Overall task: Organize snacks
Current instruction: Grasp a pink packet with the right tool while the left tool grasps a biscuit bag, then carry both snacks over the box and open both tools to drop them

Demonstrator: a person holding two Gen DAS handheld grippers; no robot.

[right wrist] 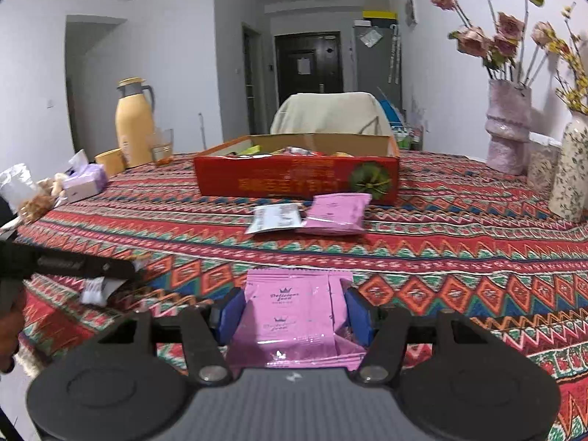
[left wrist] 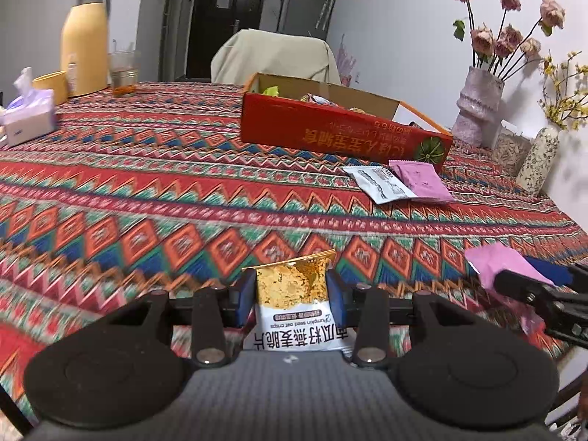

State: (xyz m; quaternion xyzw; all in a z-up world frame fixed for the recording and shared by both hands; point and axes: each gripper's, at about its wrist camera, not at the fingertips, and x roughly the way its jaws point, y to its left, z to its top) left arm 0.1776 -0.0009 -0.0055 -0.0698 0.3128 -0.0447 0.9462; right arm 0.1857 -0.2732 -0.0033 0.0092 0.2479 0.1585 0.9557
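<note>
My left gripper (left wrist: pixel 291 294) is shut on a white and gold oat crisp packet (left wrist: pixel 294 305), held upright above the patterned tablecloth. My right gripper (right wrist: pixel 294 310) is shut on a pink snack packet (right wrist: pixel 290 316). That pink packet (left wrist: pixel 499 264) and the right gripper also show at the right edge of the left wrist view. An open red cardboard box (left wrist: pixel 341 128) (right wrist: pixel 294 180) with several snacks inside sits further back. In front of it lie a white packet (left wrist: pixel 382 183) (right wrist: pixel 275 217) and a second pink packet (left wrist: pixel 422 180) (right wrist: pixel 338 213), side by side.
A yellow thermos (left wrist: pixel 84 40) (right wrist: pixel 134 125), a glass (left wrist: pixel 123 71), a yellow bowl (left wrist: pixel 51 84) and a tissue pack (left wrist: pixel 29 114) (right wrist: pixel 84 180) stand at the far left. Vases with flowers (left wrist: pixel 477 106) (right wrist: pixel 509 125) line the right wall. A draped chair (left wrist: pixel 273 58) is behind the table.
</note>
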